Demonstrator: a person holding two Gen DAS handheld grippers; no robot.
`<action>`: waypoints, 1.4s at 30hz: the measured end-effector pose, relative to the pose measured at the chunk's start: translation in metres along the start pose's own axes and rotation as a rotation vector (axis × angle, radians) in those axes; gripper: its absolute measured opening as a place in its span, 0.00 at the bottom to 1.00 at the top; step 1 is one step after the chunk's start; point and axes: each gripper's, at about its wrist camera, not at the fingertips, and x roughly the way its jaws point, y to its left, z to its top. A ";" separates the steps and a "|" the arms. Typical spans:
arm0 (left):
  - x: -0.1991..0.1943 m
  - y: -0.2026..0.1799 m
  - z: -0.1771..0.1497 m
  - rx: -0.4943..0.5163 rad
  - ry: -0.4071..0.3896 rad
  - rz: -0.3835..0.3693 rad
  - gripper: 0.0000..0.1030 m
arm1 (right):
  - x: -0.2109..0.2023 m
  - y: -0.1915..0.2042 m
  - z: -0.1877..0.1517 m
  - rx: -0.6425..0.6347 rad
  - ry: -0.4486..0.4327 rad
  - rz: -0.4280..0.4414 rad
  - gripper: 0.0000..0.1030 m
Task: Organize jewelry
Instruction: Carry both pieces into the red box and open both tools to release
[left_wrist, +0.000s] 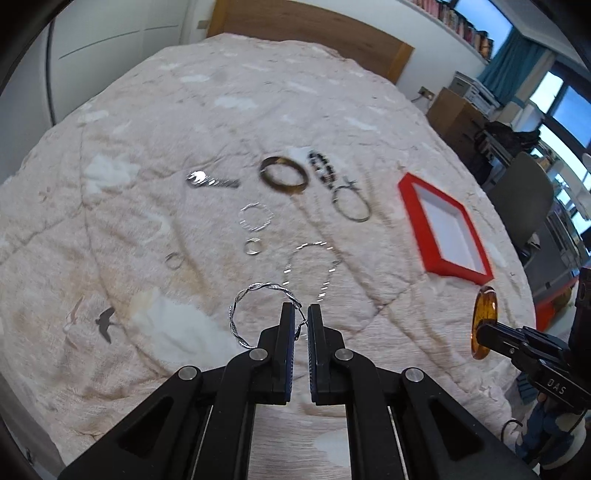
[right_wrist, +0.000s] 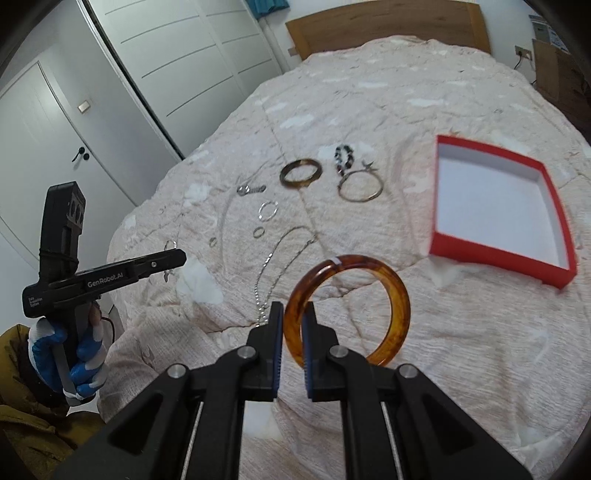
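My left gripper (left_wrist: 300, 314) is shut on a twisted silver bangle (left_wrist: 255, 295), held above the bed. An amber bangle (right_wrist: 391, 295) hangs upright in my right gripper (right_wrist: 293, 314), which is shut on its rim. The same amber bangle (left_wrist: 484, 321) shows edge-on at the right of the left wrist view. An open red box (right_wrist: 495, 266) with a white inside lies on the bedcover to the right. Loose on the cover lie a dark brown bangle (right_wrist: 300, 173), a thin metal bangle (right_wrist: 360, 186), a beaded bracelet (right_wrist: 343, 157), a silver chain (right_wrist: 280, 258) and small rings (right_wrist: 258, 232).
The pink quilted bedcover (right_wrist: 406, 369) fills both views, with a wooden headboard (right_wrist: 388, 29) behind. White wardrobe doors (right_wrist: 177, 74) stand at the left. A gloved hand (right_wrist: 85, 354) holds the left gripper. Chairs and shelves (left_wrist: 524, 177) stand right of the bed.
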 end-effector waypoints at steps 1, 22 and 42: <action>0.000 -0.011 0.004 0.023 -0.002 -0.008 0.06 | -0.006 -0.005 0.001 0.004 -0.013 -0.011 0.09; 0.136 -0.213 0.072 0.268 0.081 -0.076 0.06 | -0.010 -0.191 0.070 0.070 -0.001 -0.216 0.09; 0.229 -0.231 0.071 0.349 0.217 -0.043 0.07 | 0.062 -0.235 0.072 0.093 0.135 -0.264 0.10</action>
